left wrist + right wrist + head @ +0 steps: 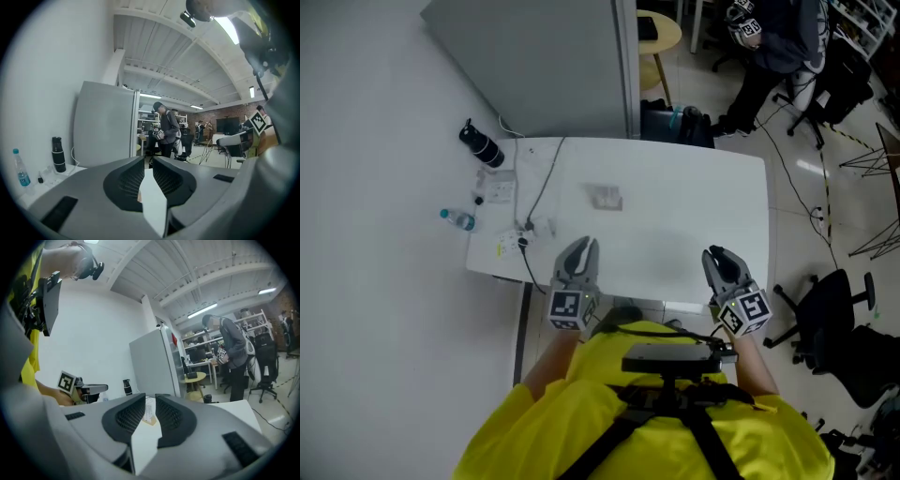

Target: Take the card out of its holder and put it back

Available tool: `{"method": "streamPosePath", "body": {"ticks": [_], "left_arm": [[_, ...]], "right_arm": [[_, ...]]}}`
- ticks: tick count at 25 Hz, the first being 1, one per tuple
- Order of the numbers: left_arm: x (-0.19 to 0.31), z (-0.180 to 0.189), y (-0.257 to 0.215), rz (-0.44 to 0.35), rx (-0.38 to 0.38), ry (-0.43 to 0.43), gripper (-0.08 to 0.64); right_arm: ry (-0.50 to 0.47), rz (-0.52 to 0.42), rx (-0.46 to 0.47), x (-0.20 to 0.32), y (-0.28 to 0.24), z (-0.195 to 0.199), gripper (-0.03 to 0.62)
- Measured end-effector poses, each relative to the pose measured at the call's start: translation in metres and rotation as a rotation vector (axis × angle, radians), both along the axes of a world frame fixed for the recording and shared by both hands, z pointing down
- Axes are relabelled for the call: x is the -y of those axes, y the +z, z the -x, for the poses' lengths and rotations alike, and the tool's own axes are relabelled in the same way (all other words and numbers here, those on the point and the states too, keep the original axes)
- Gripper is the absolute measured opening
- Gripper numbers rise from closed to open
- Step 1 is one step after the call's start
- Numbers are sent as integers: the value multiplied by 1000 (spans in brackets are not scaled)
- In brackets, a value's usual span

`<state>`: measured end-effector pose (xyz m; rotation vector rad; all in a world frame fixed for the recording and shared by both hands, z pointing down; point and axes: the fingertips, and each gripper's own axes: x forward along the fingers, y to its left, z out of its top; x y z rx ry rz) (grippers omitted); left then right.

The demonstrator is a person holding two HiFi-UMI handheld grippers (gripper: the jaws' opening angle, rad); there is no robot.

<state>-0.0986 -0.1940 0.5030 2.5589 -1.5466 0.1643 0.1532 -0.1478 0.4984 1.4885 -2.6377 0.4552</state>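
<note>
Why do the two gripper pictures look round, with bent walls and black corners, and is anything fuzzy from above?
Left gripper view and right gripper view: wide-angle lenses bow the ceiling and leave black corners; a ceiling lamp glares white in the left one. Head view: straighter lines, even light, but the card holder on the table looks soft.

my left gripper (581,246): held out ahead of my chest, jaws a narrow slit apart, empty | my right gripper (719,255): alongside, well apart, jaws narrowly apart, empty
</note>
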Motion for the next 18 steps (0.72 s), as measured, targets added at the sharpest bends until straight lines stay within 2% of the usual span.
{"method": "streamPosePath", "body": {"ticks": [2, 4, 8, 9, 10, 11, 13, 18], "left_arm": [[21, 8, 5, 16, 18, 3, 49], [35, 6, 6, 20, 21, 32, 49], [41, -16, 13, 51, 1, 116, 20], [40, -21, 17, 64, -6, 126, 20], [39, -26, 22, 72, -9, 129, 20], [40, -29, 25, 78, -6, 123, 20], [46, -31, 34, 95, 3, 88, 20], [58, -18, 65, 178, -3, -29, 20]], "right_arm": [[-17, -4, -28, 7, 5, 9, 72], [-78, -7, -39, 20, 13, 23, 72], [-304, 11, -43, 61, 35, 54, 72], [-360, 21, -43, 73, 41, 59, 84], [-405, 32, -41, 86, 47, 62, 165], [-436, 41, -38, 100, 55, 63, 193], [-480, 56, -30, 127, 72, 65, 141], [-642, 123, -1, 178, 126, 91, 141]]}}
